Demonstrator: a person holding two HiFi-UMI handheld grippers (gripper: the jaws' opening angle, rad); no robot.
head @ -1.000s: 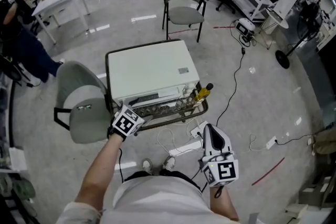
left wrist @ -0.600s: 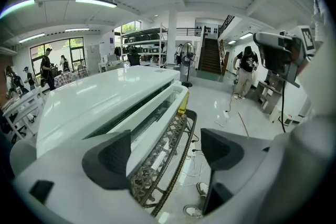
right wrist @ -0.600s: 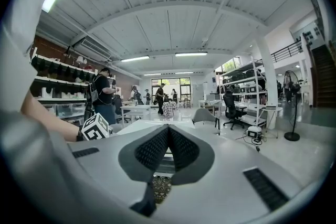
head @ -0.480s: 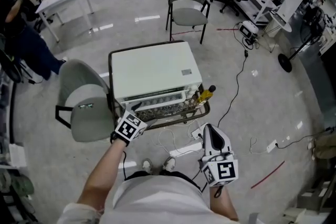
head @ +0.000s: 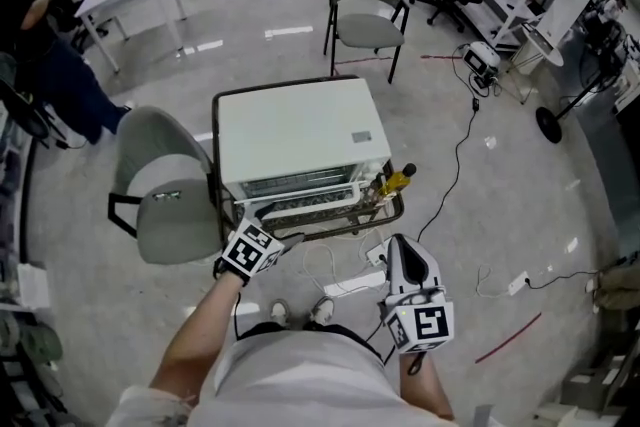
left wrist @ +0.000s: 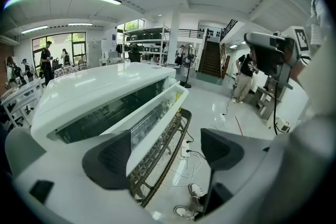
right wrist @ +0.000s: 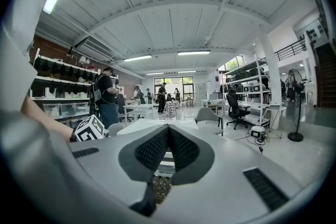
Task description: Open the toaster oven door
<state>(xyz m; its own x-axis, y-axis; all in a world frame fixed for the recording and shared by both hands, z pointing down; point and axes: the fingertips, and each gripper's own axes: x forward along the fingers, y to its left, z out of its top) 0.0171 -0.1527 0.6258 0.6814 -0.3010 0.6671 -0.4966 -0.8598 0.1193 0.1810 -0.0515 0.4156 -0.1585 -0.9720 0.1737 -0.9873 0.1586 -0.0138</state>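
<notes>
- The right gripper [right wrist: 168,147], smooth grey plastic with a black-and-white marker cube at its back, is hanging low beside the person's waist and pointing forward. Its ribbed black pads [right wrist: 155,148] are pressing flat against each other with nothing between them.
- The left gripper [left wrist: 165,150] is reaching forward on a bare, outstretched forearm [head: 195,335] to the oven's front left corner. Its jaws are standing wide apart and are not clamping anything. The door's top edge is running between them, close against the left-hand pad; whether it is touching cannot be told.
- The door [left wrist: 157,105], a white frame round a glass pane, is leaning outward from its top, partway open.
- The toaster oven [head: 292,127], a white box with a smooth flat top, is sitting on a dark wire rack [head: 392,211] with a woven-looking rim.
- A yellowish bottle [head: 394,179] with a dark cap is standing on the rack at the oven's front right corner.
- A black cable [head: 452,150] is trailing across the glossy pale floor [head: 520,205].
- A grey chair [head: 160,200] with a padded seat and black frame is standing just left of the oven; a second chair [head: 366,7] is standing well beyond it.
</notes>
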